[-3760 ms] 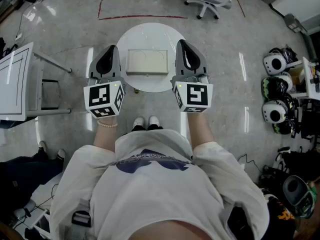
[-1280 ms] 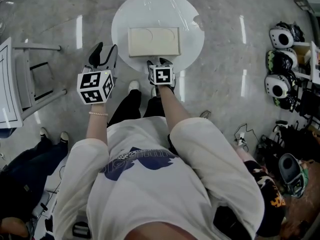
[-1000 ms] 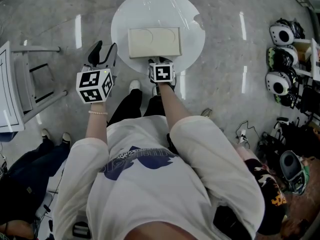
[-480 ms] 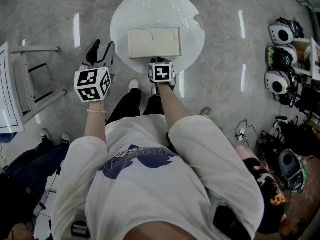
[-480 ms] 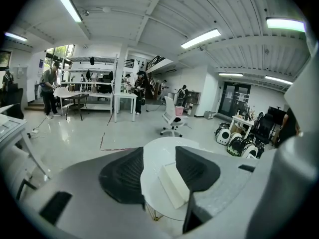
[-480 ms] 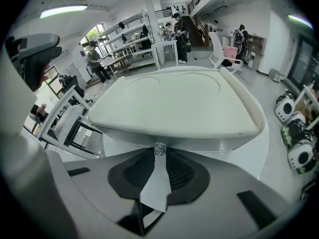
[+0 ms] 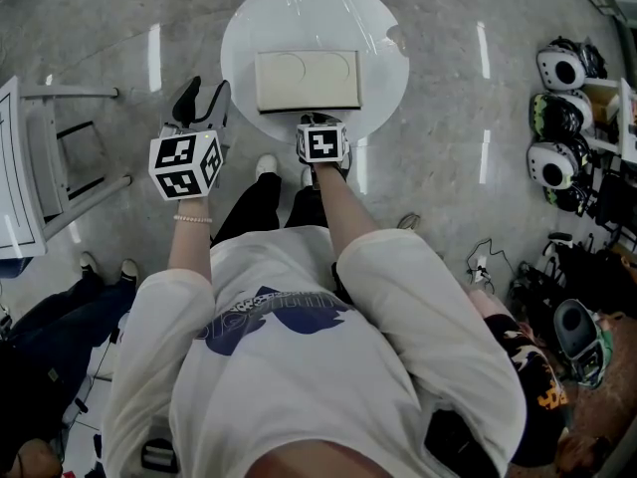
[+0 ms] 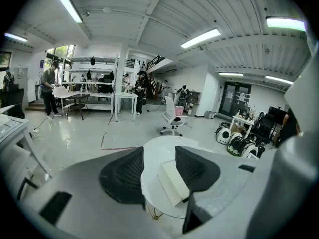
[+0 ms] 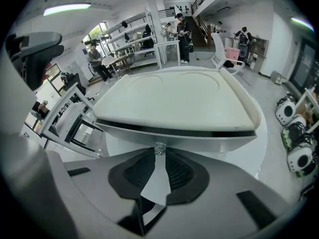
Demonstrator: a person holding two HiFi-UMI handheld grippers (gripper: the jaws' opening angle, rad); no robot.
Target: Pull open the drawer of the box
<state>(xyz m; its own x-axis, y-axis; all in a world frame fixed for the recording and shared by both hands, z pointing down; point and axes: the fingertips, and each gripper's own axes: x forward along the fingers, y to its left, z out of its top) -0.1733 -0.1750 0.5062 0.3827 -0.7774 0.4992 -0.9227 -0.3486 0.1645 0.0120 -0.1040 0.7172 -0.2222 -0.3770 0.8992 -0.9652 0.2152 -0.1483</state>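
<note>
A cream box (image 7: 307, 80) lies on the round white table (image 7: 299, 13). The same box (image 9: 174, 103) fills the right gripper view, with a dark slit under its top and a small clear knob (image 9: 159, 148) on the drawer front (image 9: 199, 141). My right gripper (image 7: 320, 127) is at the box's near side. Its jaws are closing, and the right gripper's tips (image 9: 159, 152) pinch the knob. My left gripper (image 7: 199, 96) hovers left of the table, open and holding nothing. In its own view the left gripper (image 8: 159, 156) frames the table and the box (image 8: 173, 182).
A white desk frame (image 7: 40, 157) stands at the left. Round helmets on a rack (image 7: 559, 118) sit at the right. The person's legs and shoes (image 7: 267, 170) are just below the table edge. An office chair (image 8: 173, 119) stands beyond the table.
The left gripper has drifted a little left and up. The right gripper has stayed at the box's front, and a dark line now shows along that front edge.
</note>
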